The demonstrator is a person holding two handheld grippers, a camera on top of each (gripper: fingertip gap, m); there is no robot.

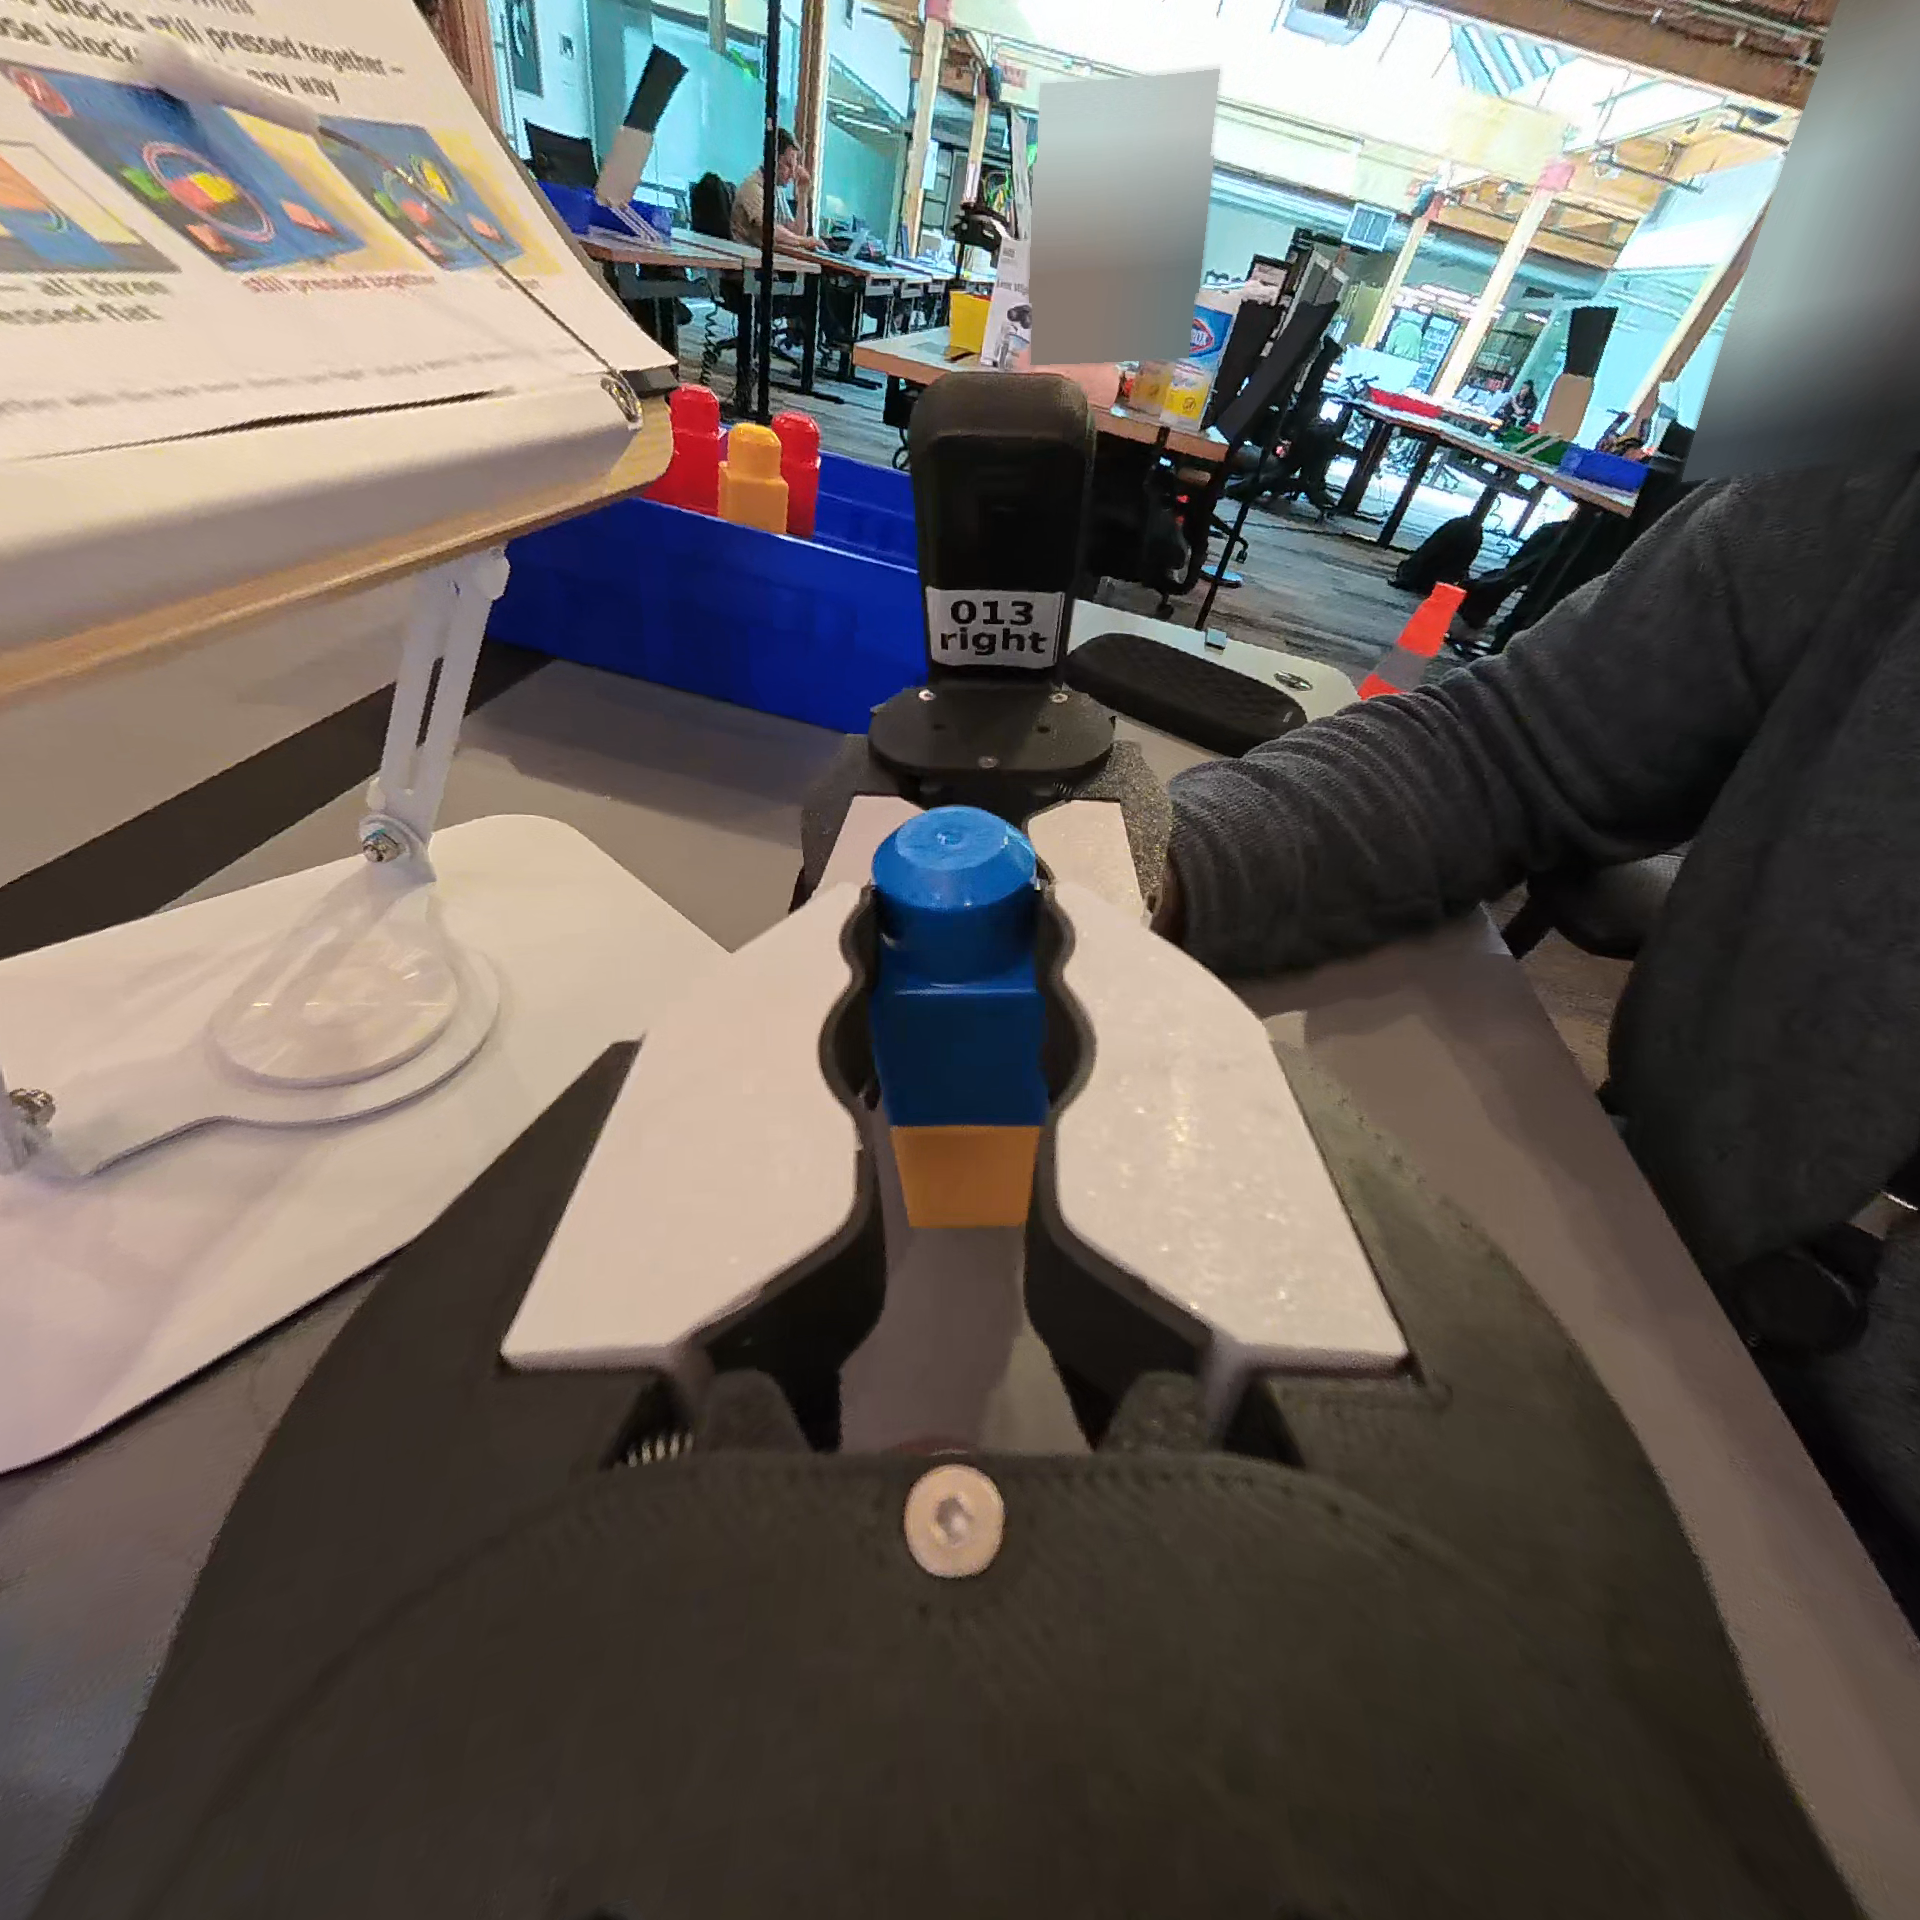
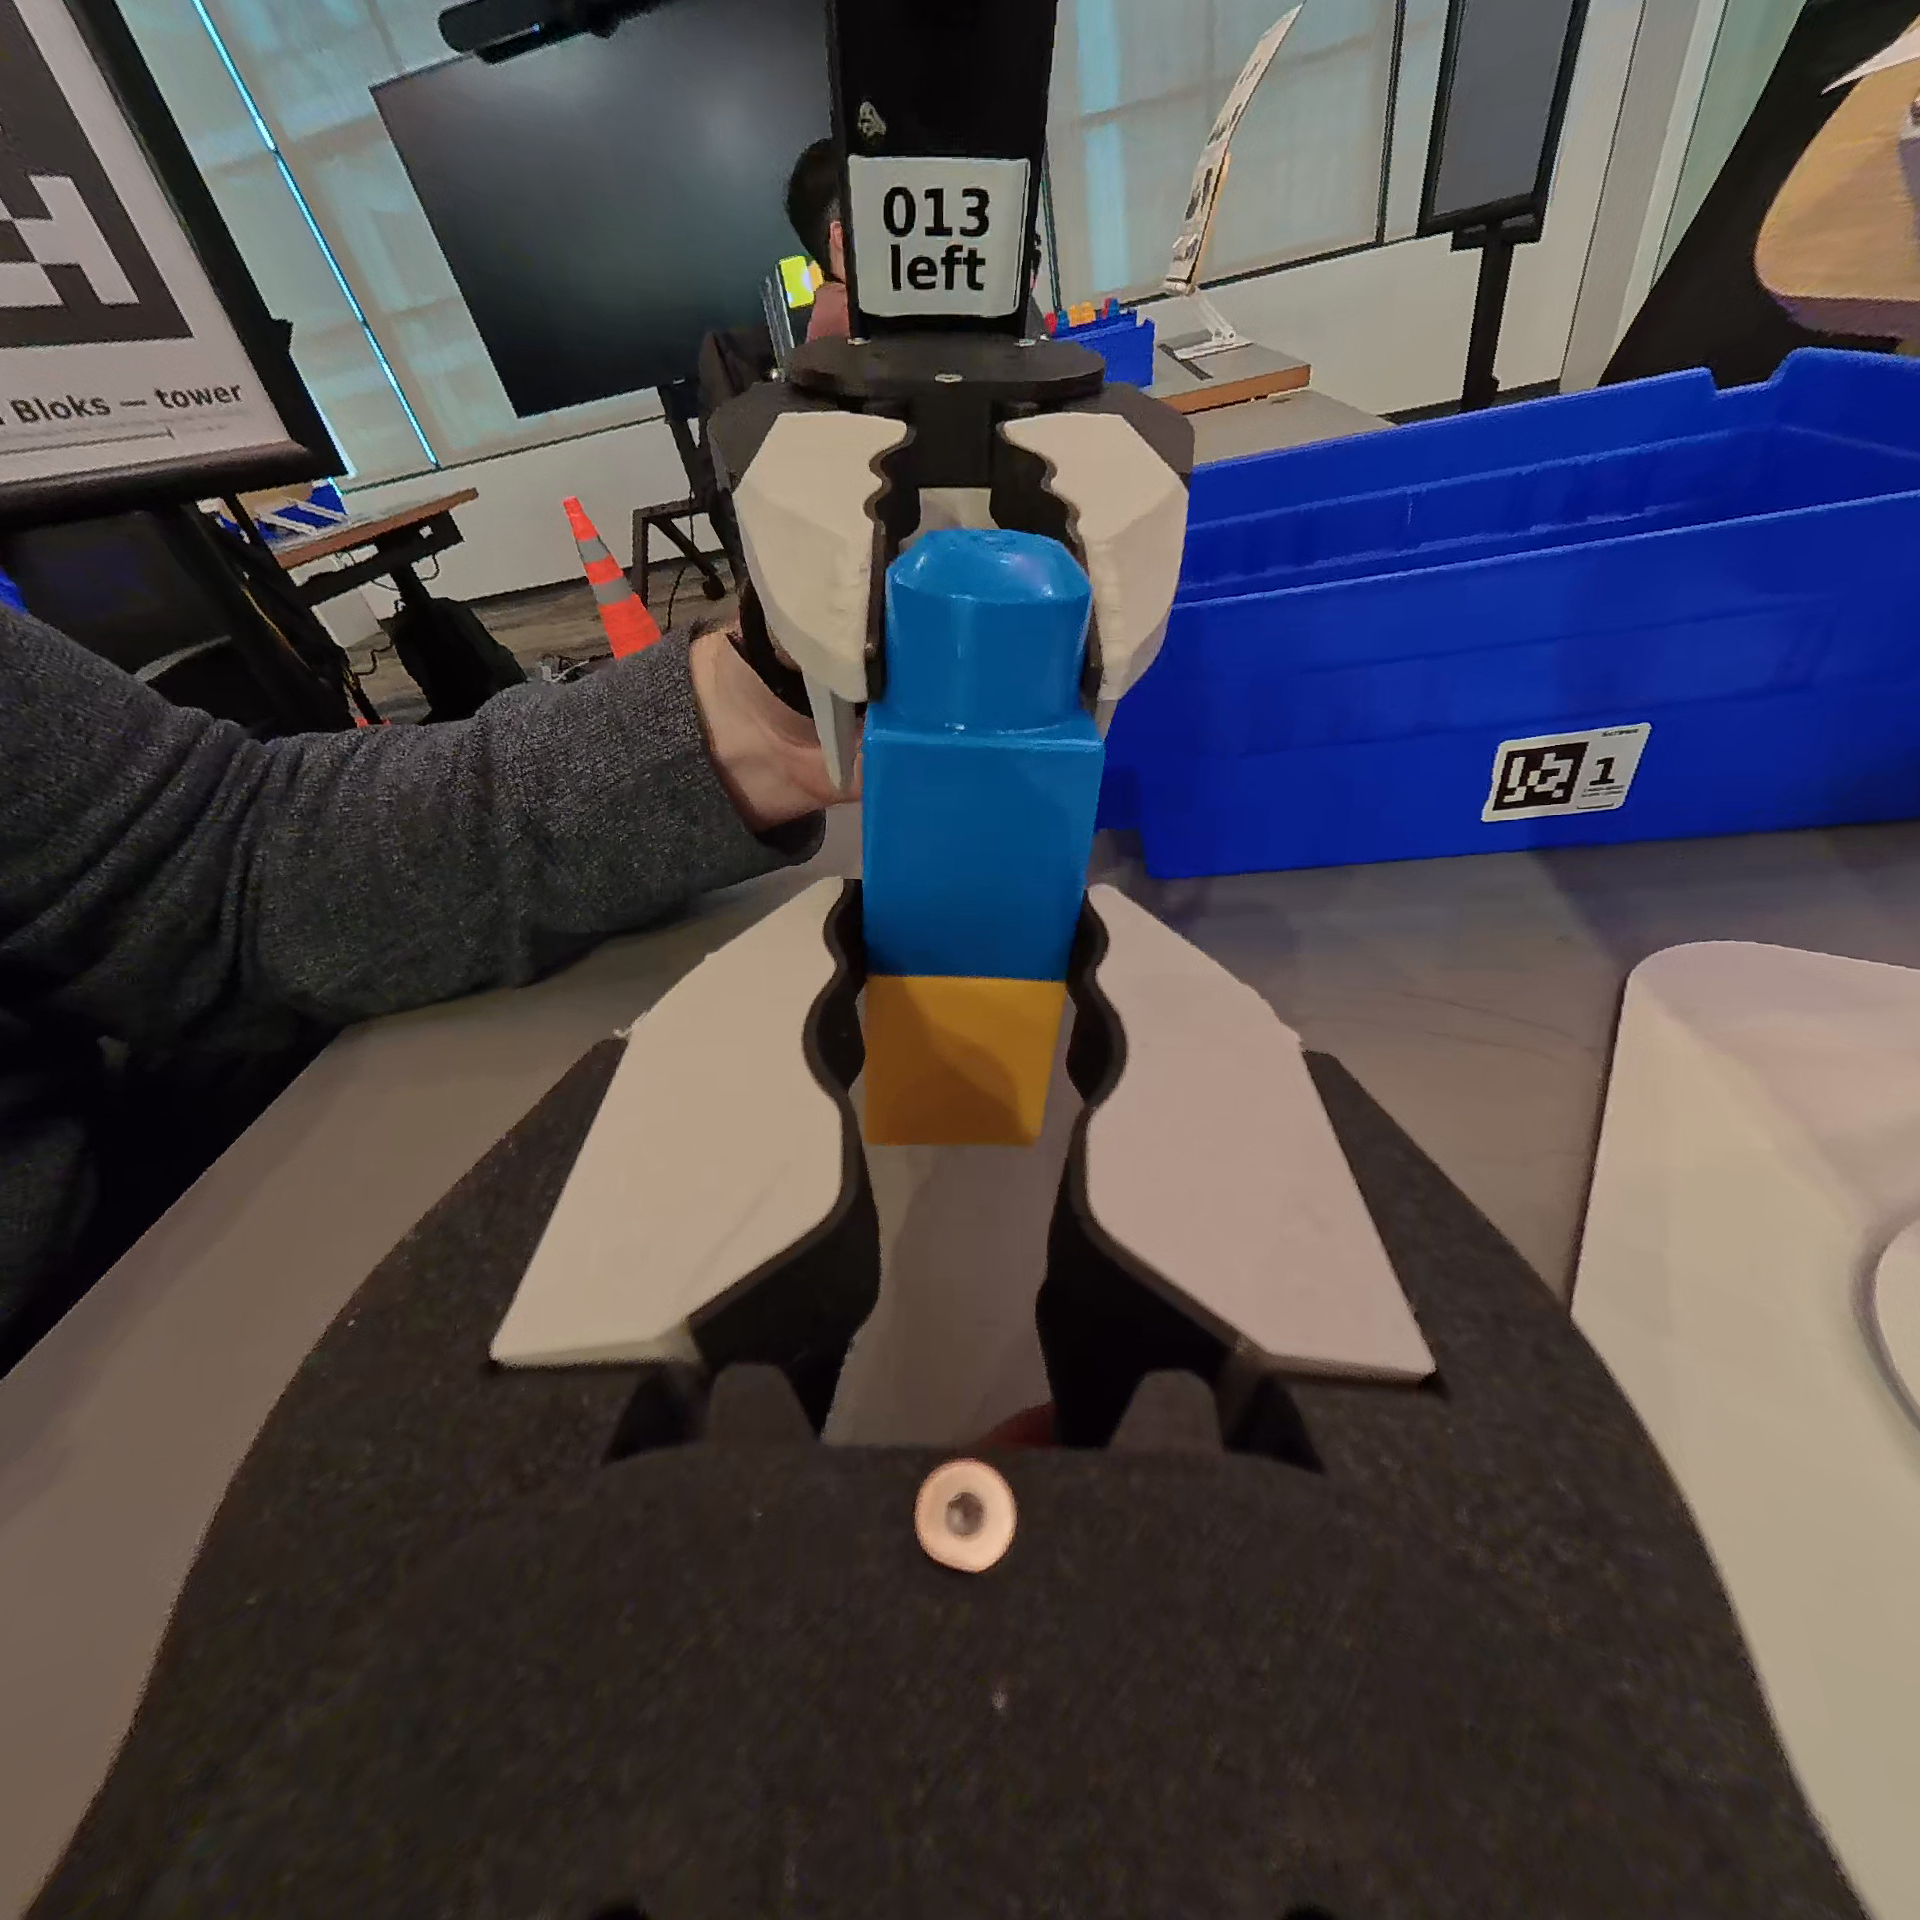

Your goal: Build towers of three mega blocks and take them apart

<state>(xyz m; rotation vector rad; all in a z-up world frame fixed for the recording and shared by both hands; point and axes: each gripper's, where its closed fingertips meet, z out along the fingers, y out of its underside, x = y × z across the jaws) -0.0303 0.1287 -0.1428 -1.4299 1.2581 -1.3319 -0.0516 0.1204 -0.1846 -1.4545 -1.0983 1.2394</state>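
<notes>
Upright between the two grippers stood a two-block stack, a blue mega block (image 2: 977, 821) pressed onto a yellow mega block (image 2: 961, 1060), apparently resting on the grey table (image 2: 1351, 935). The right gripper (image 2: 966, 1029) had its fingers closed against the stack at the seam and the yellow base. The left gripper (image 1: 956, 1049), facing it from the other side, was clamped on the blue block just under its stud.

Both grips sat close to the joint, so a pull that was not straight along the stack would likely cock the blue block on its stud and jam it, or let the smooth plastic slip from the scalloped pads. A sudden release could fling either block toward the blue bin (image 2: 1558, 582) or off the table edge. Were the aim a third block instead, the stack lacked one; spare red and yellow blocks (image 1: 753, 473) stood in the bin, well apart.
</notes>
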